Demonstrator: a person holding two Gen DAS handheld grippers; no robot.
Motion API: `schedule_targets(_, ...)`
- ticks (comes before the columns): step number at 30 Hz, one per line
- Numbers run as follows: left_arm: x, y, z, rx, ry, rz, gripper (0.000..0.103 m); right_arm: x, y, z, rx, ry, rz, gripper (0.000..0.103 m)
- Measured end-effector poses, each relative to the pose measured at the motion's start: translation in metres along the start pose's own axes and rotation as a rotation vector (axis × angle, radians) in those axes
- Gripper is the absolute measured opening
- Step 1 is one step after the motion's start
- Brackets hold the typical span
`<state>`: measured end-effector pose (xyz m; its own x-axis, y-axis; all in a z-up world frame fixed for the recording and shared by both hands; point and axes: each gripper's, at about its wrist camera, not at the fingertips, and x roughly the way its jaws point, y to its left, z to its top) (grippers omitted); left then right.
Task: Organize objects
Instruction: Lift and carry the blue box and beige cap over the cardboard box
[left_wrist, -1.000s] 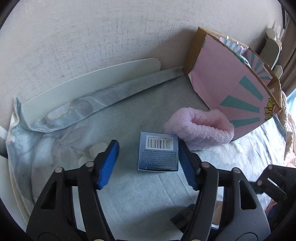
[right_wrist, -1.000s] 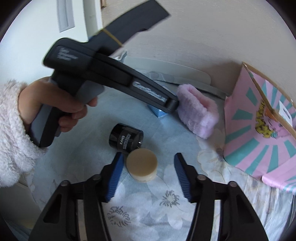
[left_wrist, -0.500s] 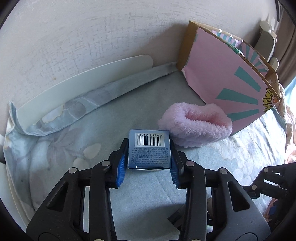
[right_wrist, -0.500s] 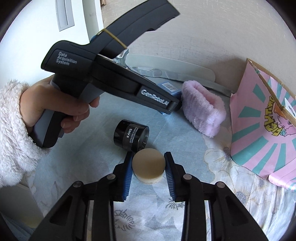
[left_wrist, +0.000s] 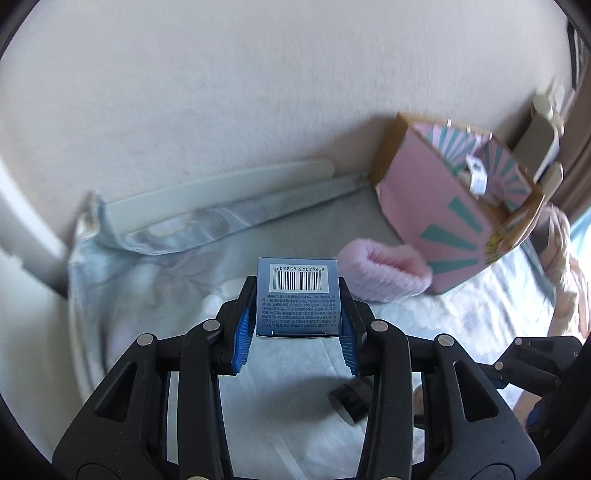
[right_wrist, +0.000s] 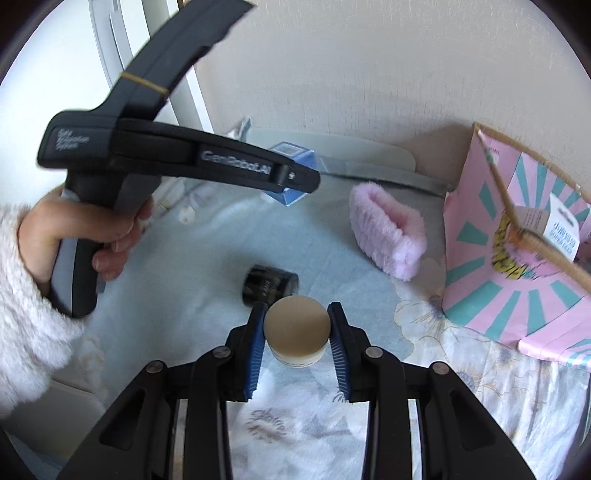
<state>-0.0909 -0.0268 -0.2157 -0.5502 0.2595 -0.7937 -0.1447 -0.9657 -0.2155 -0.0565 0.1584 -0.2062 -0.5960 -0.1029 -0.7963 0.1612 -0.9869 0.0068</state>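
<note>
The left gripper (left_wrist: 297, 306) is clenched on a blue box (left_wrist: 297, 297), its blue pads pressing both sides, barcode face up, the box held clear of the floral bedsheet (left_wrist: 155, 269). The right gripper (right_wrist: 296, 332) grasps a beige round jar (right_wrist: 296, 329) between its pads, likewise off the sheet. In the right wrist view, a black jar (right_wrist: 269, 285) lies on its side on the sheet at 12 o'clock, just beyond the beige jar. A pink fluffy headband (right_wrist: 388, 234) rests at 1 o'clock, near the open pink and teal cardboard box (right_wrist: 491, 258) at 2 o'clock, which stands tilted against the wall. At 10 o'clock a hand (right_wrist: 92, 236) in a white fuzzy sleeve (right_wrist: 26, 314) grips the left tool's handle. In the left wrist view the headband sits at 1 o'clock beside that cardboard box, touching its front face
</note>
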Motion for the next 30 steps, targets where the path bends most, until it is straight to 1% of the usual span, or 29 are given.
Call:
schedule_targets(2, -0.016, -0.002, 0.000, -0.013, -0.013, 0.011, 0.036, -0.011, 0.001, 0.004, 0.007, -0.003, 0.004, 0.031)
schedule_targets(3, -0.023, -0.003, 0.000, -0.017, -0.013, 0.017, 0.036, -0.014, 0.017, 0.010, 0.013, -0.006, 0.013, 0.031)
schedule_targets(5, -0.037, -0.005, 0.001, -0.029, -0.006, 0.036, 0.036, -0.026, 0.018, 0.004, 0.019, -0.008, 0.017, 0.031)
schedule_targets(6, -0.044, -0.008, 0.000, -0.037, -0.009, 0.043, 0.036, -0.033, 0.019, 0.006, 0.018, -0.009, 0.015, 0.031)
schedule_targets(8, -0.061, -0.008, 0.000, -0.064, -0.020, 0.037, 0.036, -0.042, 0.030, 0.008, 0.019, -0.013, 0.011, 0.031)
schedule_targets(11, -0.084, -0.016, 0.001, -0.090, -0.039, 0.045, 0.036, -0.060, 0.025, 0.018, 0.040, -0.020, 0.015, 0.031)
schedule_targets(14, -0.099, -0.026, 0.000, -0.101, -0.049, 0.049, 0.036, -0.073, 0.020, 0.030, 0.061, -0.031, 0.014, 0.031)
schedule_targets(19, -0.111, -0.042, -0.002, -0.128, -0.053, 0.057, 0.036, -0.096, 0.003, 0.041, 0.098, -0.048, -0.005, 0.031)
schedule_targets(23, -0.118, -0.060, -0.002, -0.134, -0.064, 0.062, 0.036, -0.114, -0.017, 0.044, 0.125, -0.058, -0.023, 0.030)
schedule_targets(30, -0.120, -0.102, -0.001, -0.133, -0.072, 0.060, 0.036, -0.144, -0.060, 0.038, 0.161, -0.059, -0.055, 0.031)
